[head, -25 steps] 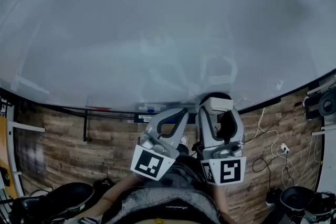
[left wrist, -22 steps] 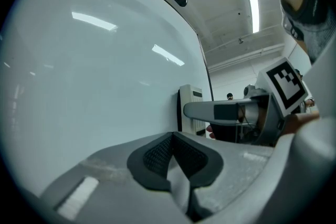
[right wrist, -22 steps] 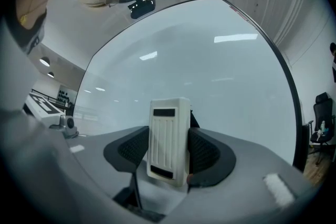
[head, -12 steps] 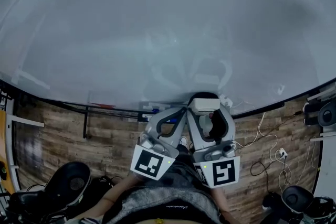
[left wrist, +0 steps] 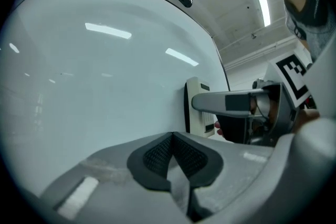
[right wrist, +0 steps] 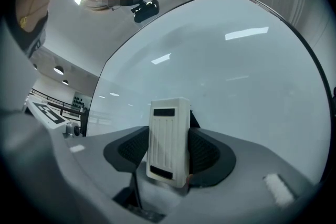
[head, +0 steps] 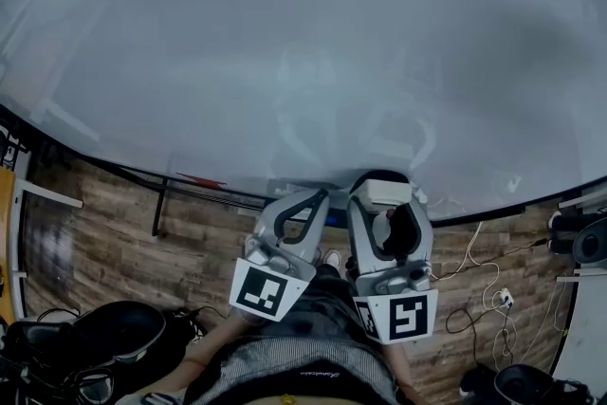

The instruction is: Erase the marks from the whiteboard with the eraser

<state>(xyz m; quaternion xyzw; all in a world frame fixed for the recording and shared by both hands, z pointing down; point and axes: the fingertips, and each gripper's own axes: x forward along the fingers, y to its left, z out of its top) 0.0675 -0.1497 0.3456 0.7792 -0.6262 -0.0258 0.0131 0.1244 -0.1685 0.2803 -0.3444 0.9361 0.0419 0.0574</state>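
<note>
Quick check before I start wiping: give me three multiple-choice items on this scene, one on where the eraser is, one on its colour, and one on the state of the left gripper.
1. Where is the eraser?
A. Lying on a desk
B. Between the jaws of the right gripper
C. Hanging from a hook

2. What colour is the eraser's casing?
A. White
B. Red
C. Green

3. How do the jaws of the left gripper stand?
A. Wide apart
B. Clamped on a marker
C. Together, with nothing between them

Answers:
1 B: the right gripper view shows both jaws pressing on the eraser's sides.
2 A: the casing is plain white in the right gripper view.
3 C: the left gripper view shows the jaws meeting, with nothing held.
</note>
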